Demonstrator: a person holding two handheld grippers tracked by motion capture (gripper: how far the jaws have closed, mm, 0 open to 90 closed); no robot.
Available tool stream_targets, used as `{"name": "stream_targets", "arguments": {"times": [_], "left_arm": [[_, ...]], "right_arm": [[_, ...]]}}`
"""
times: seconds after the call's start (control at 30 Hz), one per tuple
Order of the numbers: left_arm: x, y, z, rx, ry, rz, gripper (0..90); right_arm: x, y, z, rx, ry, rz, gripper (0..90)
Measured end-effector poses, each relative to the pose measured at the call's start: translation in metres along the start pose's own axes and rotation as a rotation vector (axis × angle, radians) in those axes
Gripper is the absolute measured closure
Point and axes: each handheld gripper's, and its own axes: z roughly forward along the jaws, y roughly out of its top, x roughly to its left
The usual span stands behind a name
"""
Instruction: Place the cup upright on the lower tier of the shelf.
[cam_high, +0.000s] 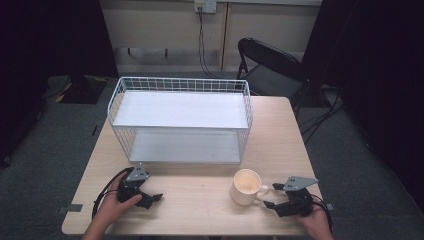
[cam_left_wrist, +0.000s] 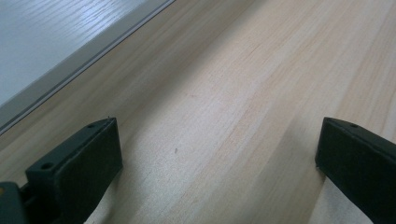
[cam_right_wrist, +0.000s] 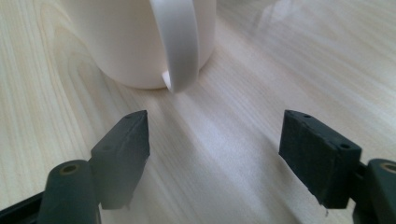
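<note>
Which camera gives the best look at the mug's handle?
The right gripper view: the mug's handle faces the camera close up, just beyond the open fingers. The high view shows the whole mug, its handle small and turned toward the right gripper.

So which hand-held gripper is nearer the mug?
Right. The right hand-held gripper sits just beside the mug, facing its handle; the left hand-held gripper rests farther off across the table.

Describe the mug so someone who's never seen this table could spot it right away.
Start from the white wire rack with two shelves standing on the far half of the wooden table. In front of its right corner, on the bare wood near the person's edge, stands the mug. It is cream-white and upright, its handle turned toward the right gripper, whose open jaws sit just short of it.
</note>
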Motion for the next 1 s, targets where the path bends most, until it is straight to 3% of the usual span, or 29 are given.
{"name": "stream_targets", "arguments": {"times": [0.4, 1.0], "left_arm": [[0.000, 0.000, 0.000, 0.004, 0.002, 0.006, 0.0], [0.000, 0.000, 0.000, 0.002, 0.003, 0.007, 0.0]], "right_arm": [[0.007, 0.015, -0.011, -0.093, 0.060, 0.019, 31.5], [0.011, 0.029, -0.019, -0.156, 0.113, 0.030, 49.2]]}}
